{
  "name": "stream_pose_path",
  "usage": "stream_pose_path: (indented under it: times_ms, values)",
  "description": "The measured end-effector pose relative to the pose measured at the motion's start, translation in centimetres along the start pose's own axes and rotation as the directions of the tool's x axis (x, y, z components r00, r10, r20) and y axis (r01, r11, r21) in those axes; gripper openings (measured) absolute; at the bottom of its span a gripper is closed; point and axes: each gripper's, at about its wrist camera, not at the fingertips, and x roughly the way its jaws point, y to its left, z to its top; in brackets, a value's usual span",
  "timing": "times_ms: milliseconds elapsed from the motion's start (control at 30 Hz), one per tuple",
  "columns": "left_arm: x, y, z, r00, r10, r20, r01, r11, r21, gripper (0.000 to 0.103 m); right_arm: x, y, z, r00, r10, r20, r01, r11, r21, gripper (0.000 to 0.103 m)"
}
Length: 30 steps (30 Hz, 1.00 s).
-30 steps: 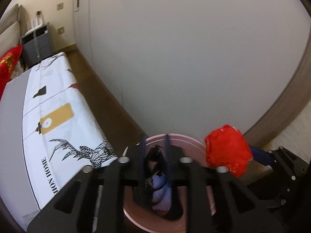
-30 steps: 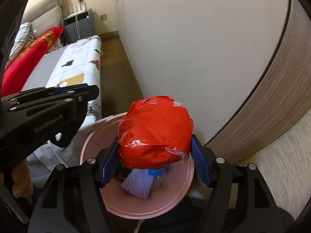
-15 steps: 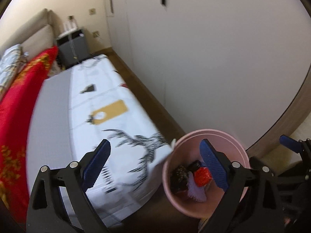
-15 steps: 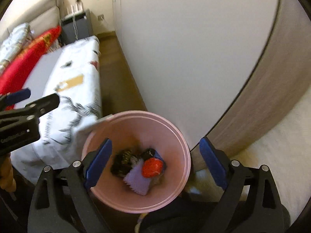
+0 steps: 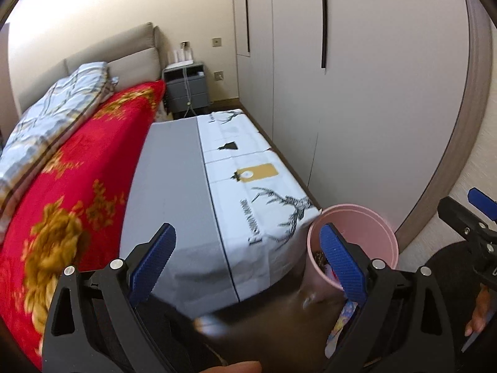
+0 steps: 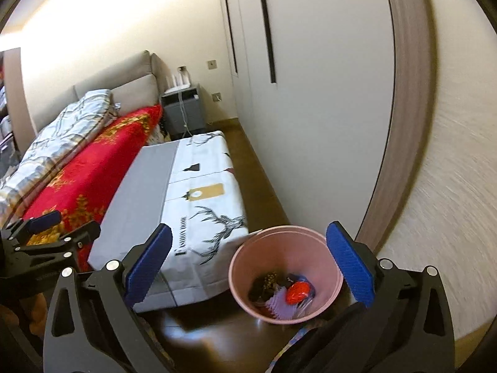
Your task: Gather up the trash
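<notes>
Trash point(image 6: 296, 292) lies in the pink bin point(image 6: 248, 283) below the right claw point(image 6: 248, 267); both claws just spread, empty, left claw point(image 5: 245, 261) too; no more trash visible.

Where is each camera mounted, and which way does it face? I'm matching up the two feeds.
Left wrist: sits behind the left tool, angled down across the bed toward the grey nightstand; its open blue pads frame the view, the pink bin at lower right, the right tool at the right edge.
Right wrist: sits behind the right tool, looking down into the pink bin holding the red wrapper; the left tool shows at left.
Shared: bed, nightstand, wardrobe, bin.
</notes>
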Motion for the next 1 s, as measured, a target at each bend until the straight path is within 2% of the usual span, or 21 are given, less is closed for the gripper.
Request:
stream_pose_path:
  times_ms: [333,567,1000]
  values:
    - [-2.2,0.2,-2.8,1.0,-0.02,0.002,0.02,1.0,0.001,0.091,-1.5,2.0,-3.1,0.998,0.026,-0.05,-0.027,0.999,-0.032,0.098]
    - [-2.3,0.6,-3.3,0.999,-0.032,-0.006,0.032,0.999,-0.019,0.091,-2.2,2.3,-3.0,0.999,0.02,-0.03,-0.022,0.999,-0.044,0.098]
    - [-2.0,1.2,-3.5,1.0,-0.024,-0.014,0.023,0.999,-0.032,0.091,-2.1,2.6,-3.2,0.999,0.022,-0.043,-0.024,0.998,-0.052,0.098]
